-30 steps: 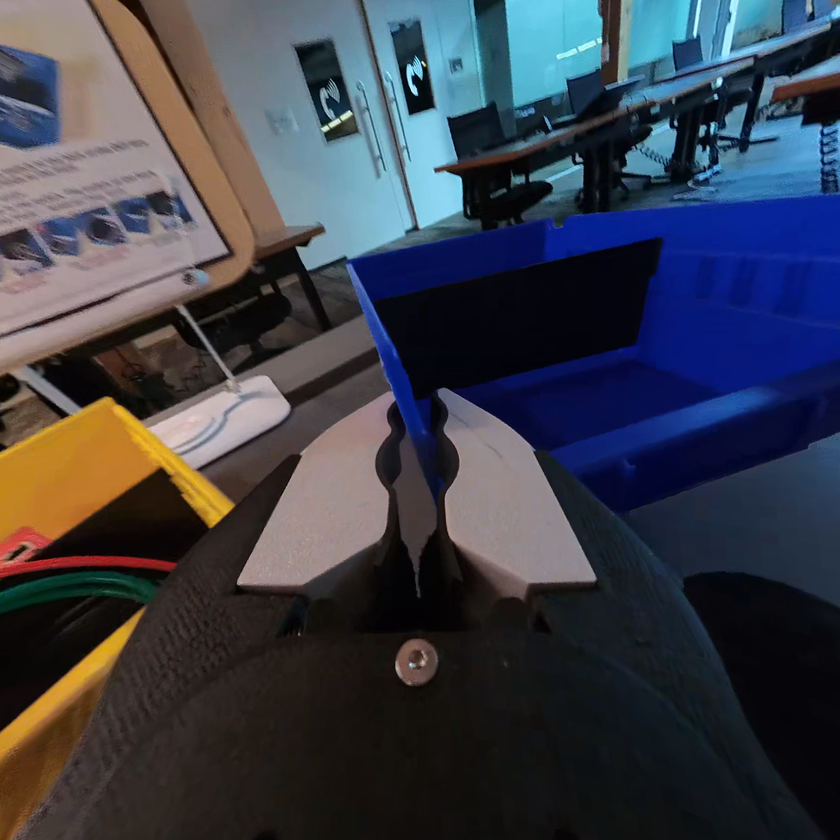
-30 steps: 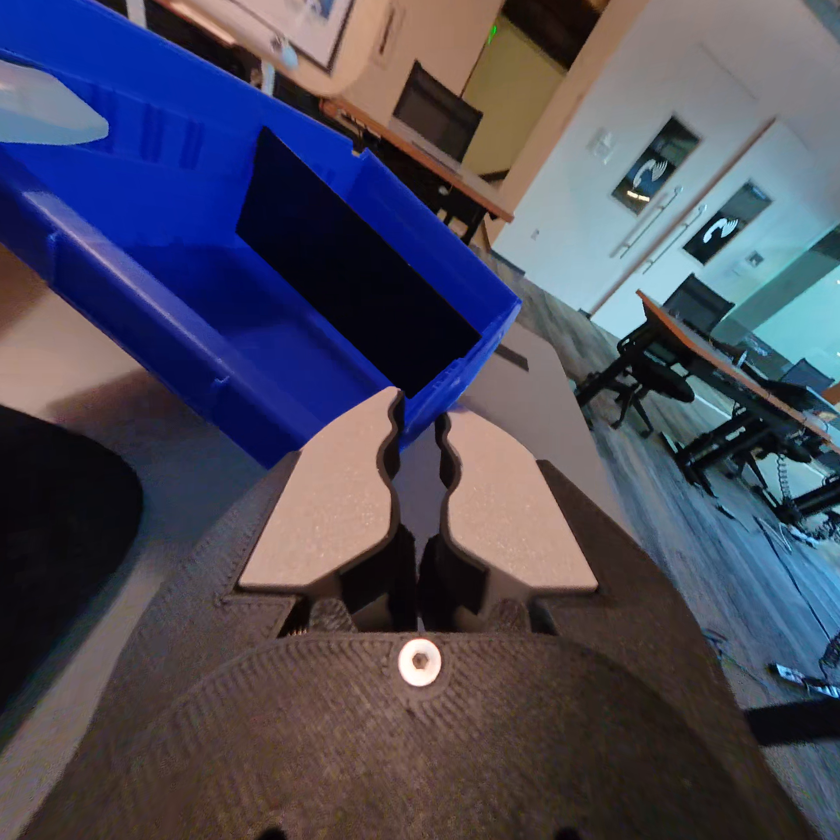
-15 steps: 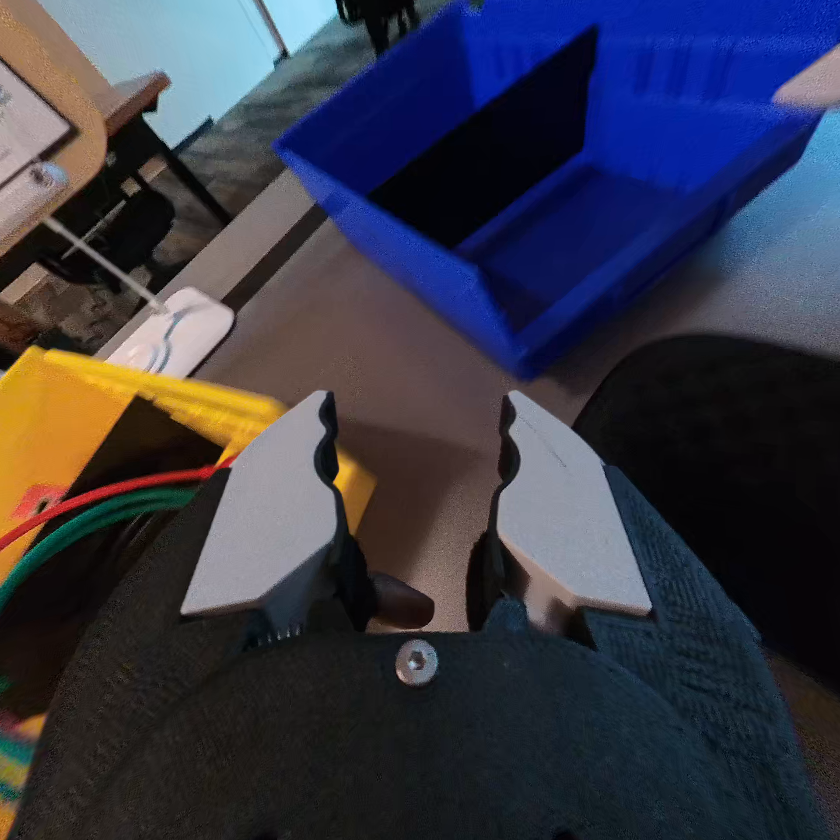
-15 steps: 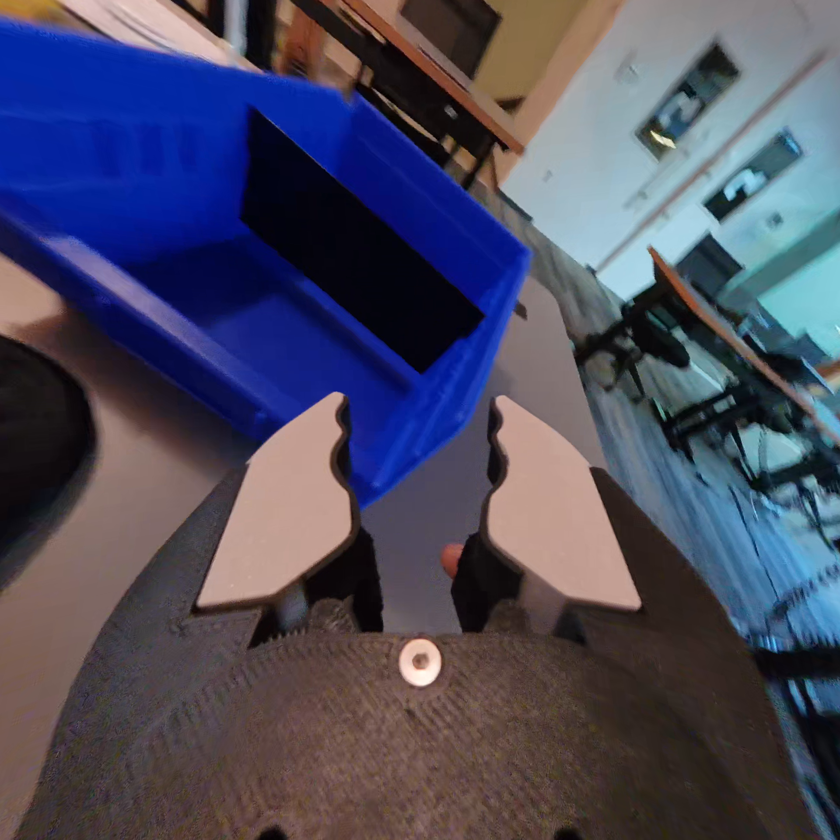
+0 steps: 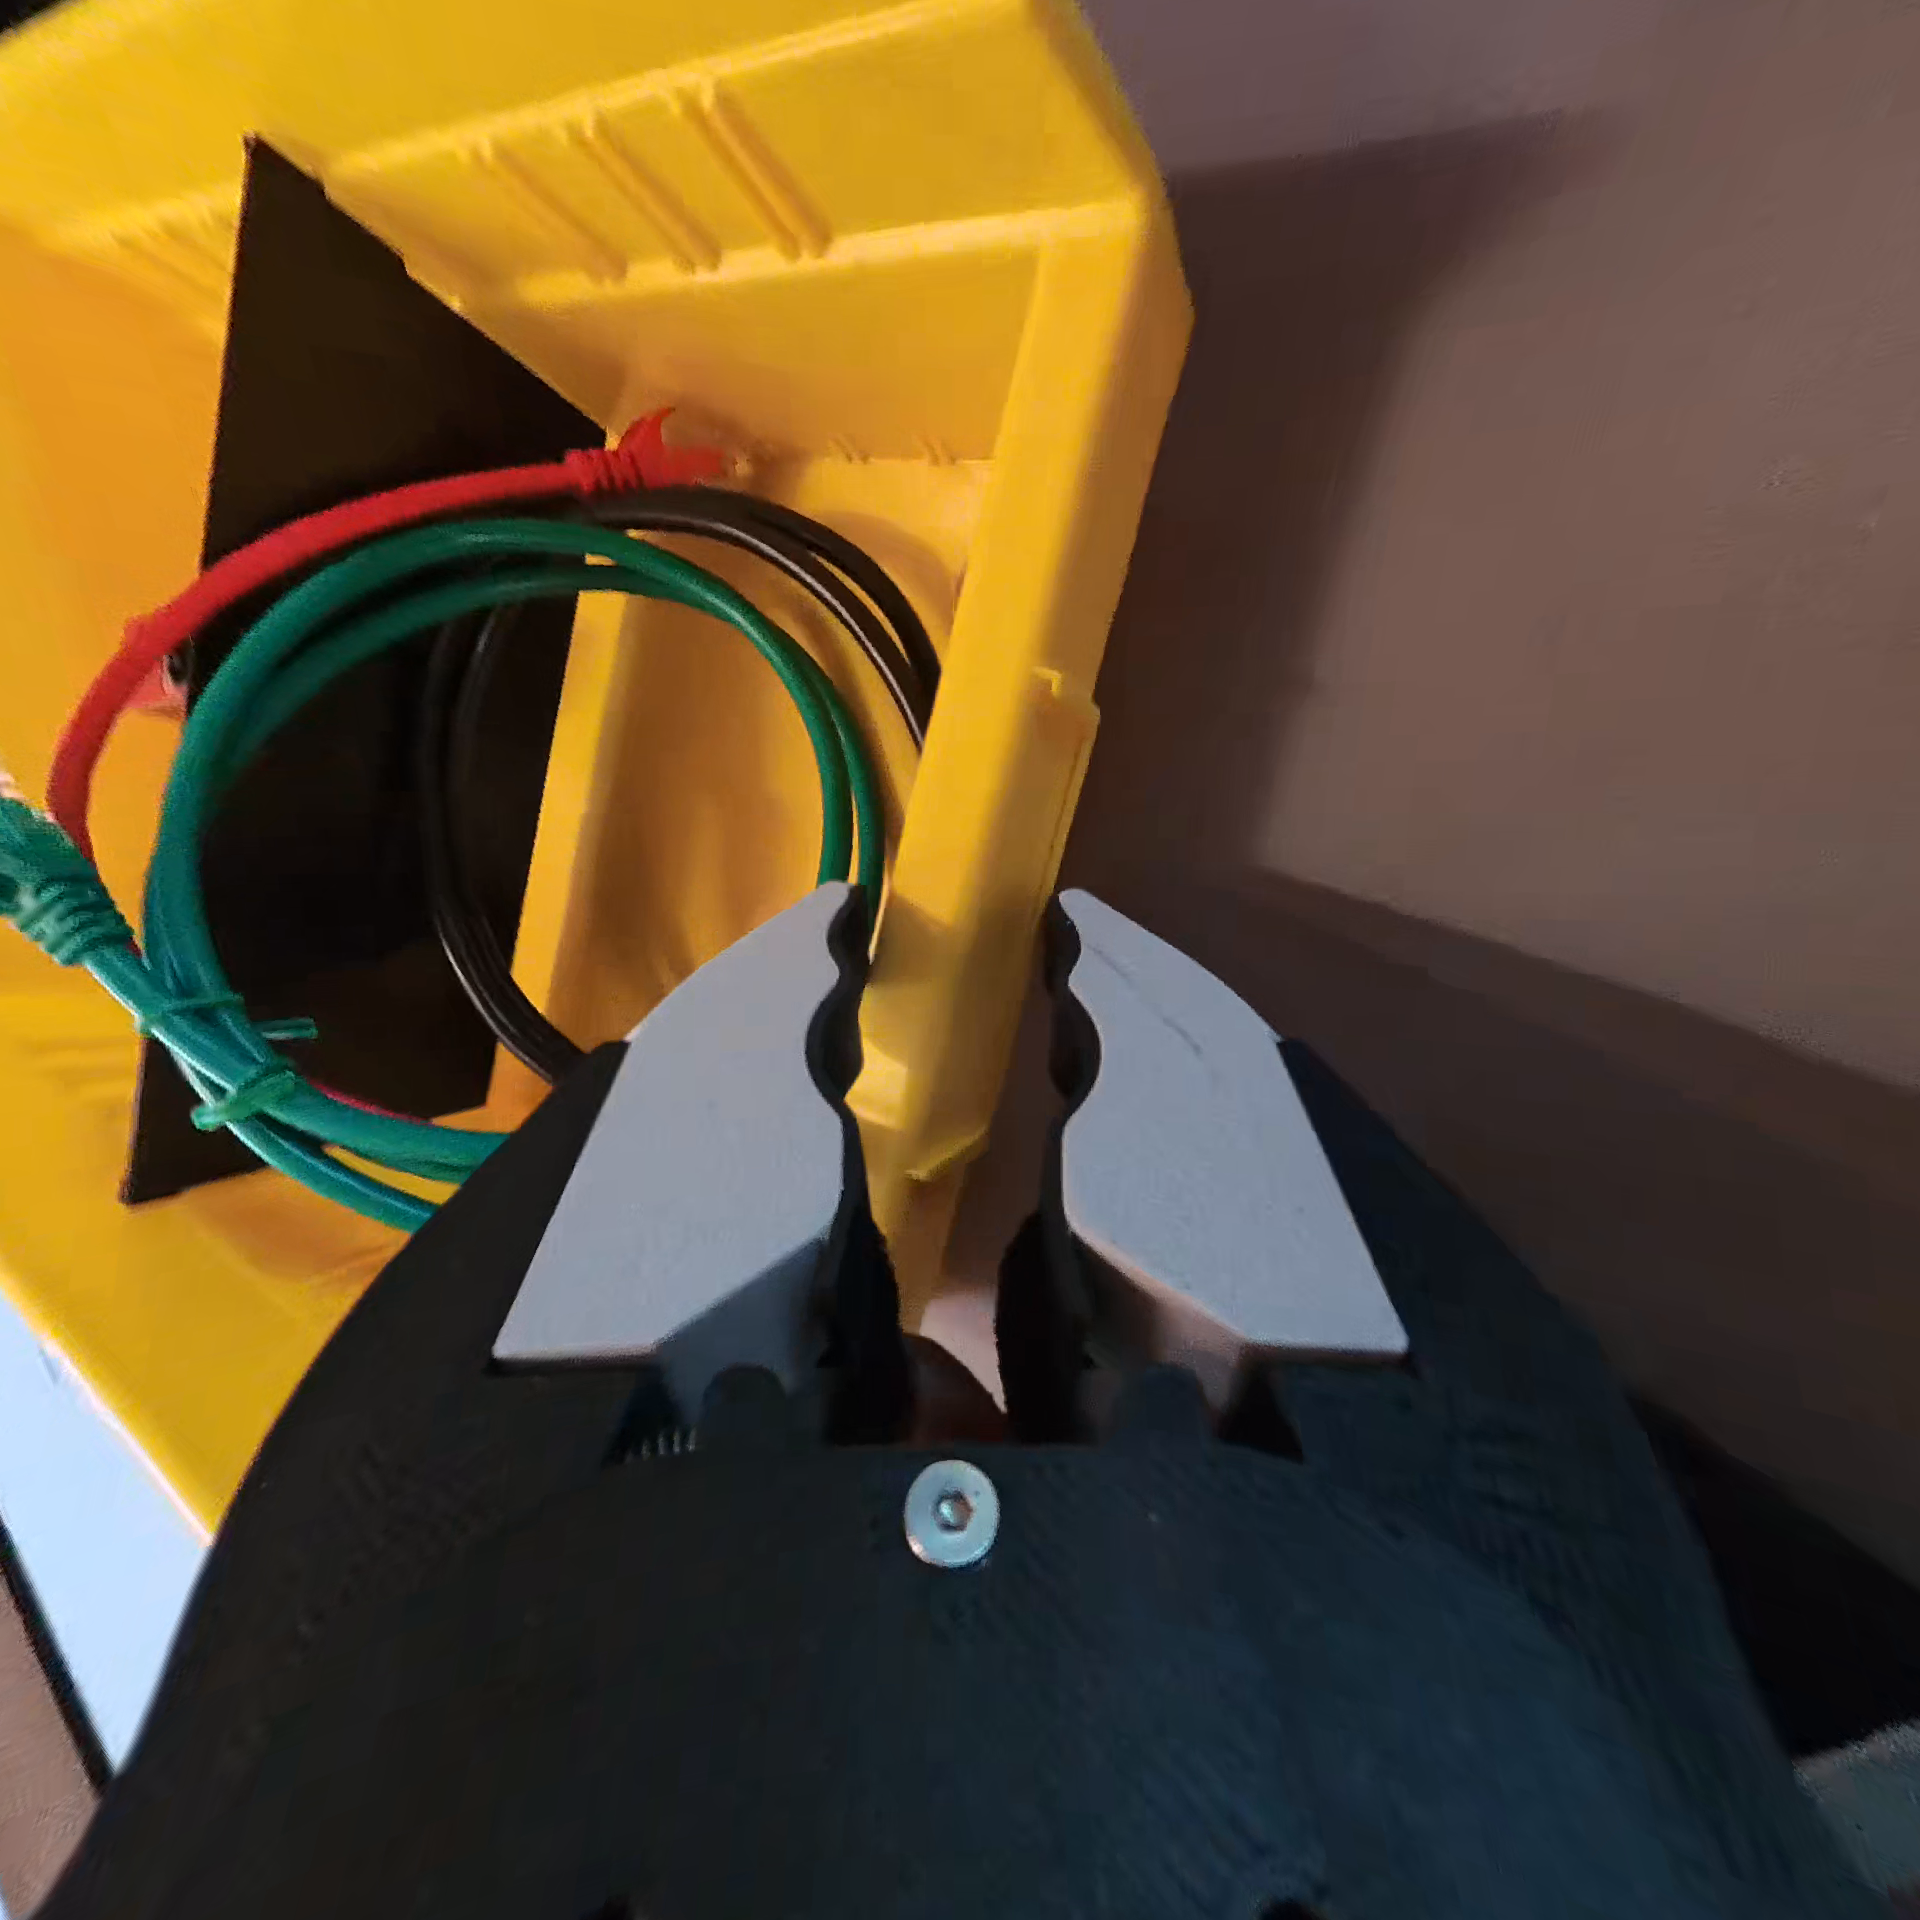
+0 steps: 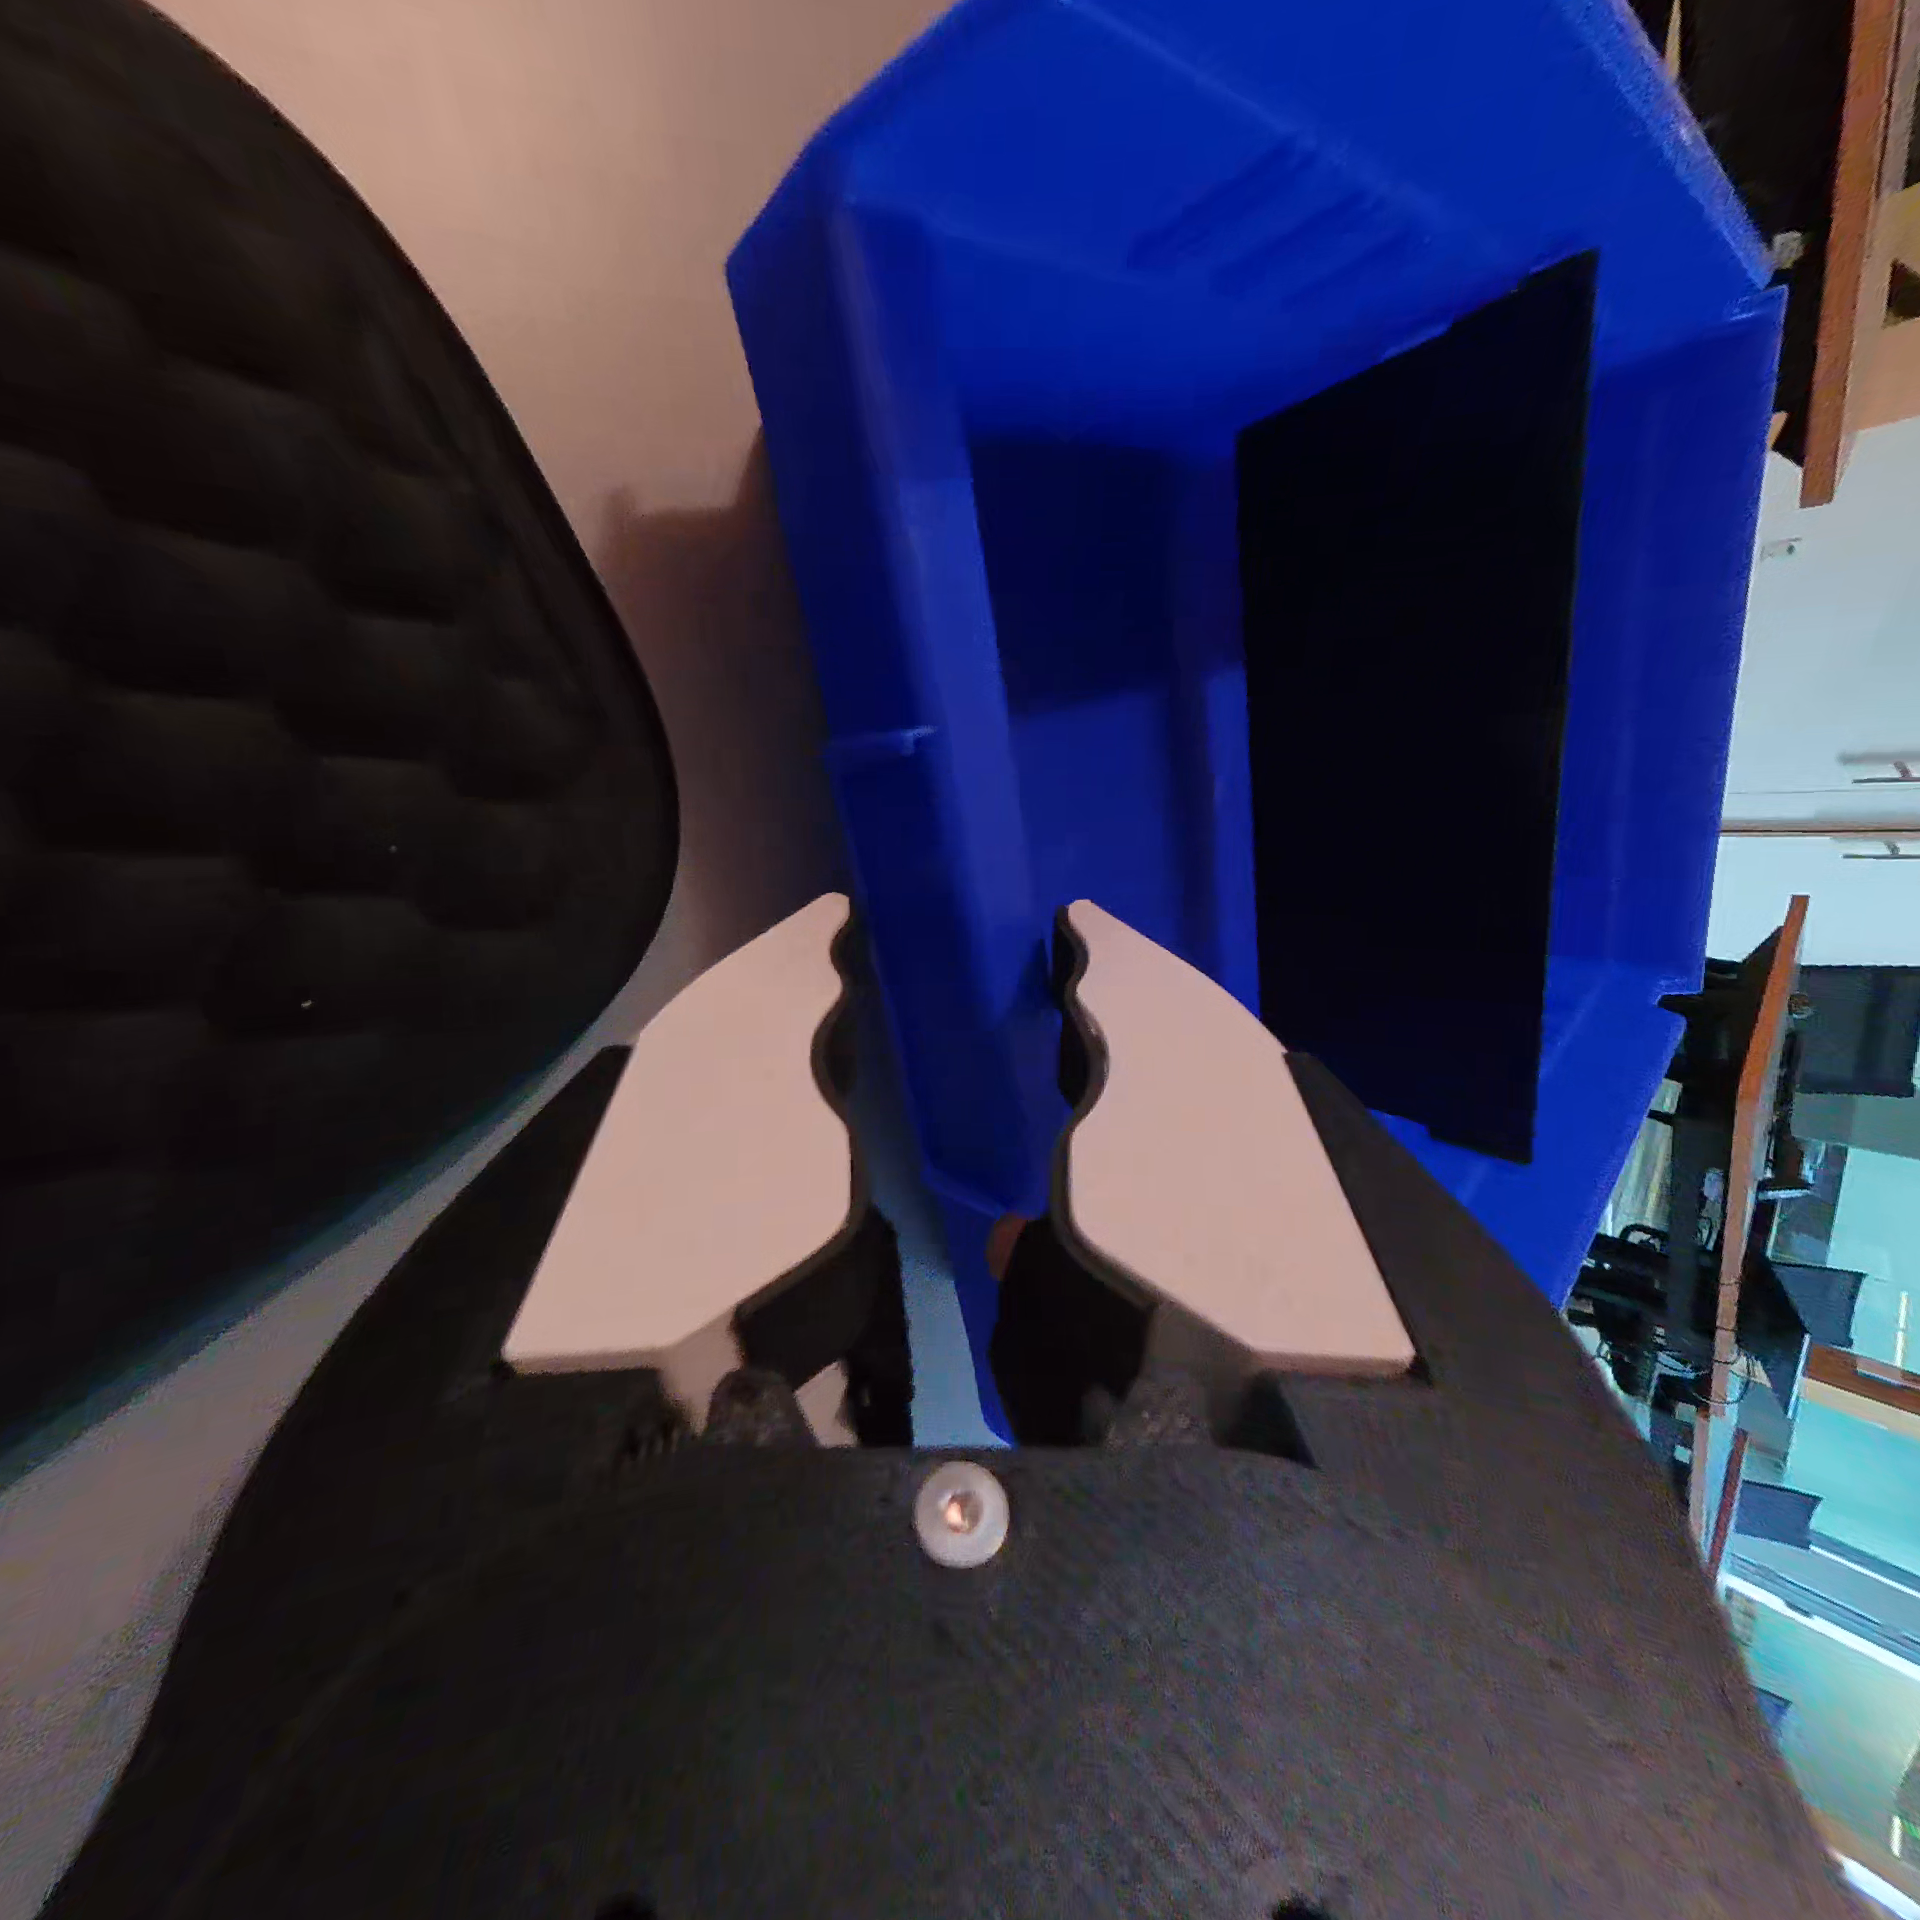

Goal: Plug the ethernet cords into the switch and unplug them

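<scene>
In the left wrist view my left gripper (image 5: 956,914) straddles the low front wall of a yellow bin (image 5: 831,312), and both pads press on that wall. Coiled green (image 5: 499,582), red (image 5: 343,530) and black (image 5: 831,551) ethernet cords lie inside the bin. In the right wrist view my right gripper (image 6: 956,925) is closed on the front wall of a blue bin (image 6: 1143,260), with a pad against each side. No switch shows in either view.
A black divider card stands in the yellow bin (image 5: 343,468), and another in the blue bin (image 6: 1403,707). A black padded object (image 6: 260,623) lies on the grey table (image 6: 582,208) left of the blue bin. Desks and chairs stand beyond the table's edge. The gap from one gripper's tips to the other's is roughly 30 cm.
Both grippers opened wide, then closed down. The left swung from facing the blue bin to the yellow bin's front wall. The right moved onto the blue bin's front wall.
</scene>
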